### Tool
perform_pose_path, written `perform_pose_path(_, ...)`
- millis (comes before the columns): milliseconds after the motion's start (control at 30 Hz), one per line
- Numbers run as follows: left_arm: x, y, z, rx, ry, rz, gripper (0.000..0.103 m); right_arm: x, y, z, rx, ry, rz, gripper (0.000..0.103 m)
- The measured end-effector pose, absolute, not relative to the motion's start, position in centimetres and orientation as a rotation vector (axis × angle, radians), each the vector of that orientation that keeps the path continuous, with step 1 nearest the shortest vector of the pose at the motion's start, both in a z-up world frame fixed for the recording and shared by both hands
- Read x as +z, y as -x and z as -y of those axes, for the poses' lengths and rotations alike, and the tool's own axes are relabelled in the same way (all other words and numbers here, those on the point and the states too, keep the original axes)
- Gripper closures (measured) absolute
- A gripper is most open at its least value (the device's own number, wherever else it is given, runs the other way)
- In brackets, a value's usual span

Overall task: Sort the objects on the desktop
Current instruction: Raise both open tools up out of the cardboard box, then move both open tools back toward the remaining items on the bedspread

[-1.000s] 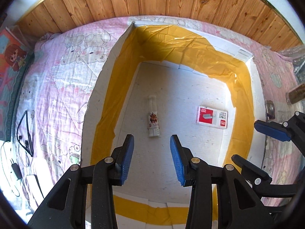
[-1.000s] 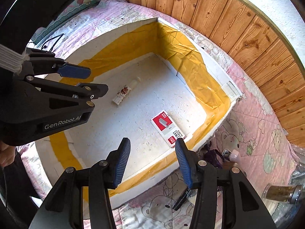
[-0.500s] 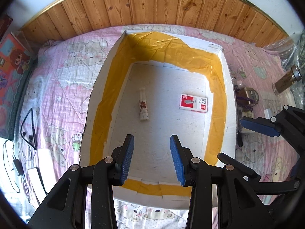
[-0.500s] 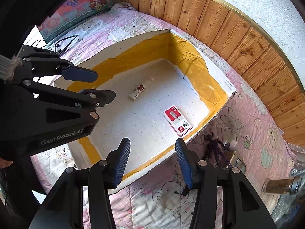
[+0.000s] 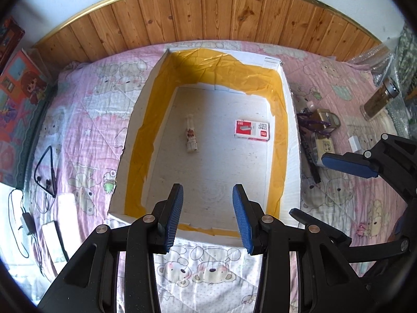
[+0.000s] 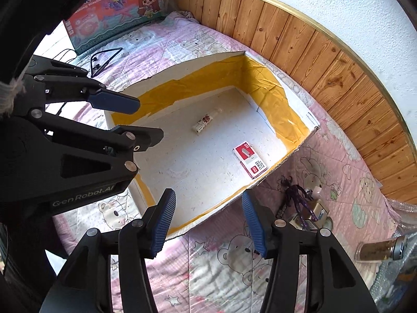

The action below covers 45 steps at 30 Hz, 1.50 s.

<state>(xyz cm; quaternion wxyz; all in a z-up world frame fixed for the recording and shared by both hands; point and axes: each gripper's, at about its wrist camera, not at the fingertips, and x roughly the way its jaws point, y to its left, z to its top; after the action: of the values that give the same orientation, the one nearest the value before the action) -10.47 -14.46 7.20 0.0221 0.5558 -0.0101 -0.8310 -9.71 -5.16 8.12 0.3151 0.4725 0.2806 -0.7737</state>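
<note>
Here, at the far left of the left wrist view, a black cable and a white bar lie loose on the pink quilt, seemingly unsorted or not part of the job. Next comes the left hand-held gripper, its jaws partly apart with nothing between them, poised above the near rim of the white box lined with yellow tape. Inside the box lie two things, well apart on its floor: one small bottle on its side and one red-and-white packet lying flat, probably put there as sorted items. Right of the box, a small heap waits on the quilt: a purple cord, a tan pack and a black comb-like strip, with one glass jar farther off. The right hand-held gripper hangs empty over the box's near edge; its jaws have just been opening and stand wide, likely readying for that heap.
</note>
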Motion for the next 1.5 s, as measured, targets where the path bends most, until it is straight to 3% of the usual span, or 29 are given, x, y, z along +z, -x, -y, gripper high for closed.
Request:
perform_pose_path(533,8.7,6.9,12.8,-2.636,-1.666,0.091,0.061,9.0,5.4,4.4,-2.076,-1.138,-0.721,0.048)
perform_pose_path(1500,7.6,3.9,10.1,-2.694,-1.607,0.112,0.061,7.8,4.2,-2.5,-2.208,-1.108,-0.393,0.046)
